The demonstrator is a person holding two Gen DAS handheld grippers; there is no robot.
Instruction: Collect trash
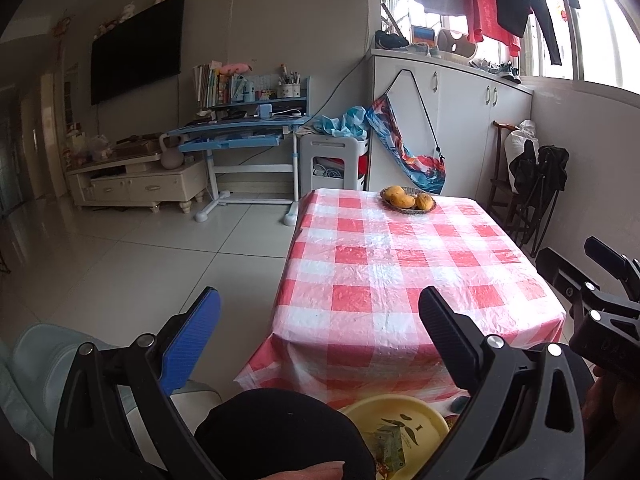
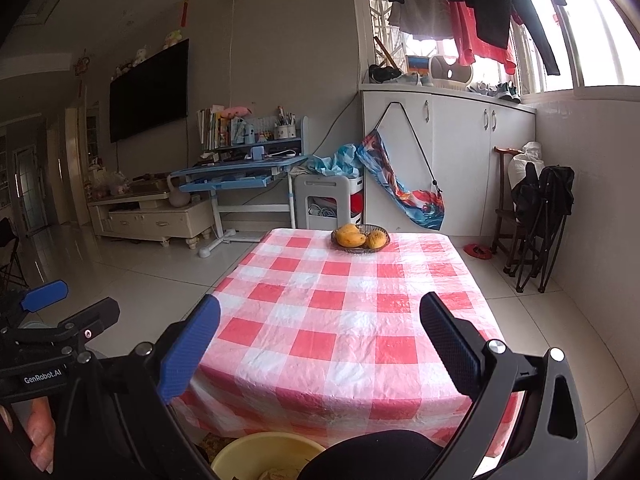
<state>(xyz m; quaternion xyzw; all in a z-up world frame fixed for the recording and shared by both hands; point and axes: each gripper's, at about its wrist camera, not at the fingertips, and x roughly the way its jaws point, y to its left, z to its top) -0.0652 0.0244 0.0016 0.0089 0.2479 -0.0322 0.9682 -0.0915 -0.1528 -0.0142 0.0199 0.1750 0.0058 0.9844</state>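
I hold both tools back from the near edge of the bench (image 2: 340, 312), which is draped in a red-and-white checked plastic cloth. My left hand-held gripper (image 1: 320, 336) is released, its blue and black fingers spread wide with nothing between them; my right hand-held gripper (image 2: 320, 340) is likewise spread and carries nothing. Below the bench's near edge sits a round pale-yellow plastic bin (image 1: 416, 420); in the left wrist view a crumpled greenish paper wrapper (image 1: 388, 446) lies inside it, and a dark rounded shape (image 1: 280, 428) in the foreground partly covers its rim. At the far end of the bench a shallow woven basket (image 2: 382, 245) holds yellow mangoes (image 2: 351, 237). The rest of the cloth is bare.
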